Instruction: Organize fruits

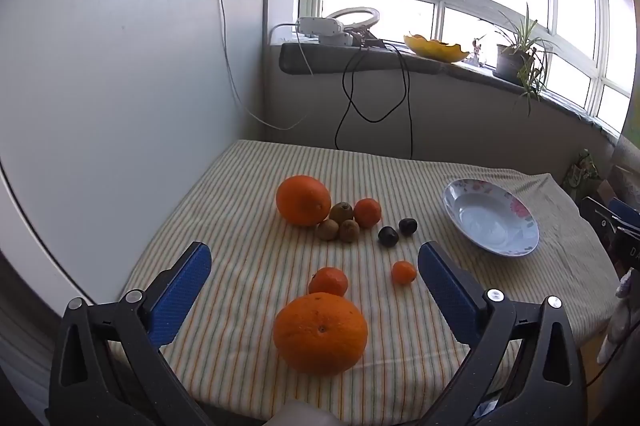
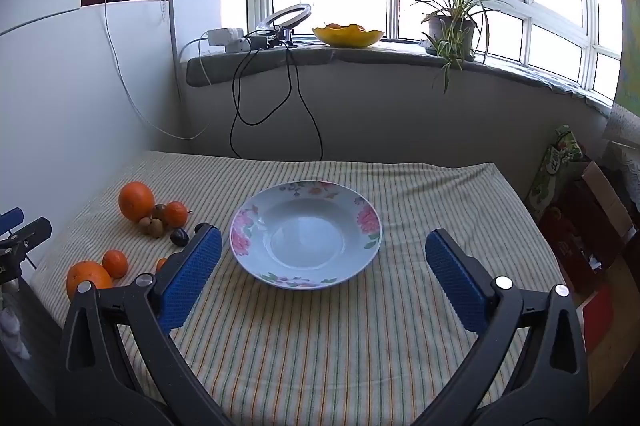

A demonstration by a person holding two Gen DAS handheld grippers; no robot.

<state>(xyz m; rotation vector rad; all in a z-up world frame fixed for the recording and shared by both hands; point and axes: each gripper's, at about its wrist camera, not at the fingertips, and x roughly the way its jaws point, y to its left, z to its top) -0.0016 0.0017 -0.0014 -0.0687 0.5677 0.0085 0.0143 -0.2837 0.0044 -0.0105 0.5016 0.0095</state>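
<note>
Left wrist view: your left gripper (image 1: 314,266) fingers stand released, the near orange (image 1: 320,333) between them, untouched, by the surface's near edge; your right gripper (image 2: 323,253) fingers gape around the empty plate (image 2: 256,226).

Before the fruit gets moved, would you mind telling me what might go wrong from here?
1. The near orange lies close to the table's front edge; a nudge from the open left gripper might roll it off.
2. The kiwis touch the far orange; grabbing one may scatter its neighbours.
3. The plate is shallow, so round fruit could roll out.
</note>
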